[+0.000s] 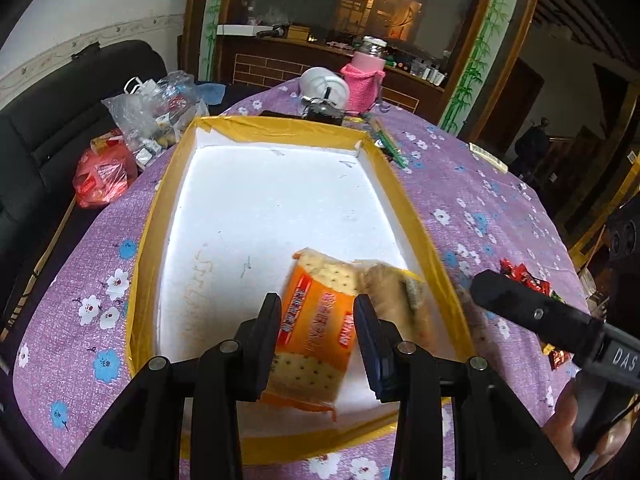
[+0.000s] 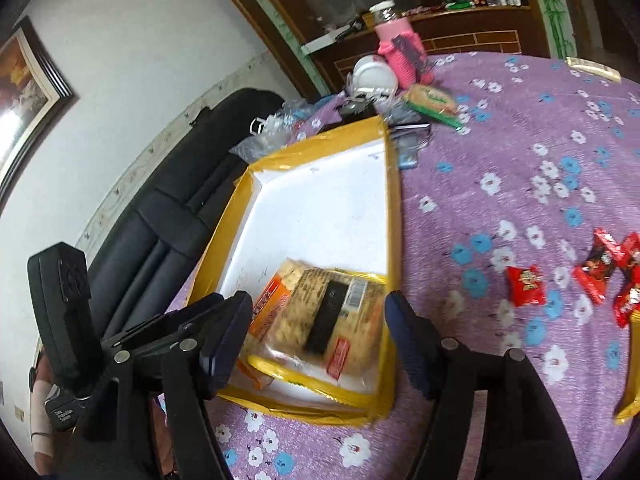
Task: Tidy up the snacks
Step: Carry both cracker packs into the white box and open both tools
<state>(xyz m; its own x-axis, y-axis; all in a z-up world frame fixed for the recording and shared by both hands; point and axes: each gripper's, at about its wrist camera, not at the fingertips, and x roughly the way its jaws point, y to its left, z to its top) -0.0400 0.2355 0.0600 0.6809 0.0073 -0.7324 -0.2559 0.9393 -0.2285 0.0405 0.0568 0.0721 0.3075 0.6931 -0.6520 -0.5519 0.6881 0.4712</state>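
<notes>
purple flowered cloth covers the counter. left gripper [image 1: 318, 326] jaws clamp the orange cracker pack [image 1: 316, 344] inside the yellow-rimmed white tray [image 1: 256, 208]; right gripper [image 2: 320, 336] jaws spread open above the yellow cracker pack [image 2: 332, 320] beside it. red candies [image 2: 592, 276] lie right.

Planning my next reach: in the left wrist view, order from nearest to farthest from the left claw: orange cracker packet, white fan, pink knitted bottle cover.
1. Orange cracker packet: between the left claw fingers, inside the yellow-edged white tray.
2. White fan: beyond the tray's far end.
3. Pink knitted bottle cover: just right of the fan, slightly farther.
</notes>
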